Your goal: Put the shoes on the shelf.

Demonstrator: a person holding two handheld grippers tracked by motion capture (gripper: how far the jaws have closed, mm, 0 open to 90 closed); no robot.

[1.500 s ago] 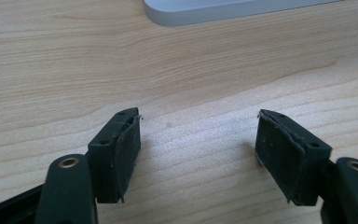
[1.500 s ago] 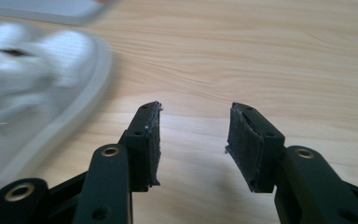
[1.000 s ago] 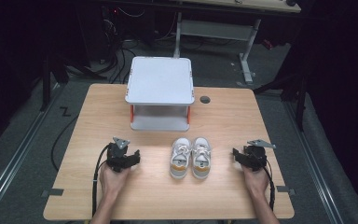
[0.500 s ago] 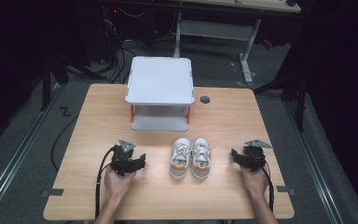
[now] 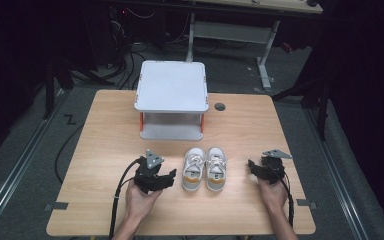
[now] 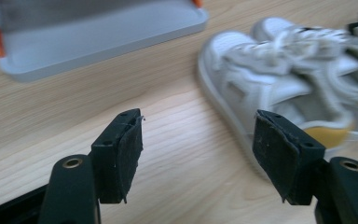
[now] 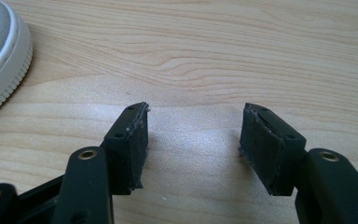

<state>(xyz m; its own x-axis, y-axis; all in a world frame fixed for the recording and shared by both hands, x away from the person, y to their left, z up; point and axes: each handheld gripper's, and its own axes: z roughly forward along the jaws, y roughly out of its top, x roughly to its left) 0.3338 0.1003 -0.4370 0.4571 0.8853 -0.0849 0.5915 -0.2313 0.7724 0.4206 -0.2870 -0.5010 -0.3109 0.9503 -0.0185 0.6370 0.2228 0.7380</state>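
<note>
Open left gripper (image 5: 171, 176) beside shoes (image 5: 204, 168)

counter (image 5: 105, 135): your pale wood-grain top, smooth, faint sheen | shoes (image 5: 204, 167): white, smooth leather-look, cloth laces, ribbed rubbery soles | stand (image 5: 171, 85): matt grey plastic | gripper pads (image 7: 134, 147): matt black, rough-edged

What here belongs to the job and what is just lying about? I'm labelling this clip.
In the job:
- pair of white shoes, between the grippers
- left gripper, open, nearest the shoes
- right gripper, open

Lying about:
- white two-tier stand at the back
- wooden table
- dark round grommet
</note>
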